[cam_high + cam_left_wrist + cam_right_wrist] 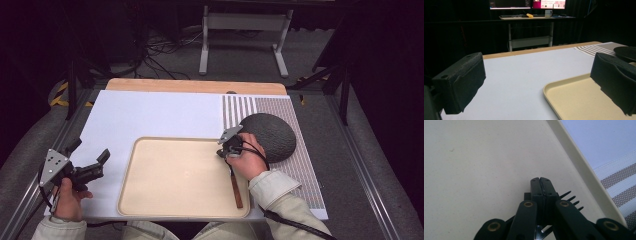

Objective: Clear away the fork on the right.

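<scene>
Fork [234, 185] lies along the right side of the beige tray [175, 200], lower centre-right of the high view, wooden handle toward the person, tines end under the right gripper [223, 151]. In the right gripper view the jaws are pressed together with metal showing beneath them and 4 tines [571, 200] poking out to the right, so it looks pinched on the fork near its neck, just inside the tray's right rim [584, 170]. Left gripper [102, 161] is at lower left of the high view, over the white tabletop [150, 115] beside the tray's left edge, jaws spread wide, holding nothing. Dark round plate [272, 136] sits on the striped mat [300, 165], just right of the tray. Step judged: fork being set down in, or picked from, the tray; can't tell which. Next move calls for either parting the jaws cleanly or lifting straight up without dragging the tines.
</scene>
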The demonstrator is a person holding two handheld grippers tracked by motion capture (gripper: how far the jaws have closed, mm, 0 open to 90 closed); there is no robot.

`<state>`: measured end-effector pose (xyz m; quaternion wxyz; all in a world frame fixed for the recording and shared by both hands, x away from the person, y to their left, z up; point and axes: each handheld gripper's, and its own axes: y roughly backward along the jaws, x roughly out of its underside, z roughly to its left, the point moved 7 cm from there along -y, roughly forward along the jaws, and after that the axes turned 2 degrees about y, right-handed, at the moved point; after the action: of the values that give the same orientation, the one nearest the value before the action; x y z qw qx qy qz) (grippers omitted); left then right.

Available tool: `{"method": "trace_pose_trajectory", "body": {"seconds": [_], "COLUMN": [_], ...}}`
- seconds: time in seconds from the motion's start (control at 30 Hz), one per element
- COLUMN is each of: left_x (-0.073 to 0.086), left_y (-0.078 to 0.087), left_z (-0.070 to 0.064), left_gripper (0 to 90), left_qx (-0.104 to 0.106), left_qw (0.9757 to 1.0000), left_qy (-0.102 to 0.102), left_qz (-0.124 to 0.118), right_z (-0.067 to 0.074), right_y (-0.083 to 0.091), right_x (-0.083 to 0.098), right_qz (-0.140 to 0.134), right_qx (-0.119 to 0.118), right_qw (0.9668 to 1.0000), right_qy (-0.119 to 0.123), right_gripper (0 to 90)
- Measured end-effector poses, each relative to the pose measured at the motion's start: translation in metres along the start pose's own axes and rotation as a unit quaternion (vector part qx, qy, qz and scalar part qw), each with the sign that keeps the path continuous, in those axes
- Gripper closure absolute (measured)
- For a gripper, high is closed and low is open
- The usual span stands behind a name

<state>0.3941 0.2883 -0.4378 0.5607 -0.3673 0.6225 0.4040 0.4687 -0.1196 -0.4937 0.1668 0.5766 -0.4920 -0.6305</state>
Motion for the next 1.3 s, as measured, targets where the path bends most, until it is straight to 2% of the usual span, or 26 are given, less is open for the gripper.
{"method": "trace_pose_trajectory", "body": {"seconds": [0.43,0.87,1.03,1.2,1.27,1.3], "left_x": [0.001,0.001,0.001,0.000,0.000,0.000], "left_y": [0.000,0.000,0.000,0.000,0.000,0.000], "left_z": [0.000,0.001,0.001,0.000,0.000,0.000], "left_gripper": [0.4,0.4,0.4,0.4,0.4,0.4], "left_qx": [0.000,0.000,0.000,0.000,-0.001,-0.001], "left_qw": [1.0000,1.0000,1.0000,1.0000,1.0000,1.0000], "left_qy": [0.003,0.002,0.004,0.002,0.005,0.005], "left_qz": [0.001,0.000,0.000,0.000,-0.001,-0.001], "right_z": [-0.011,-0.016,-0.015,-0.013,-0.012,-0.011], "right_y": [0.006,0.010,0.012,0.020,0.025,0.027], "right_x": [0.010,0.016,0.013,0.003,-0.002,-0.005], "right_qz": [0.006,0.011,0.000,-0.024,-0.036,-0.046], "right_qx": [0.016,0.026,0.023,0.024,0.026,0.024], "right_qw": [0.9997,0.9992,0.9993,0.9988,0.9986,0.9980], "right_qy": [-0.020,-0.029,-0.031,-0.034,-0.030,-0.036], "right_gripper": [90.0,90.0,90.0,82.2,72.5,65.6]}}
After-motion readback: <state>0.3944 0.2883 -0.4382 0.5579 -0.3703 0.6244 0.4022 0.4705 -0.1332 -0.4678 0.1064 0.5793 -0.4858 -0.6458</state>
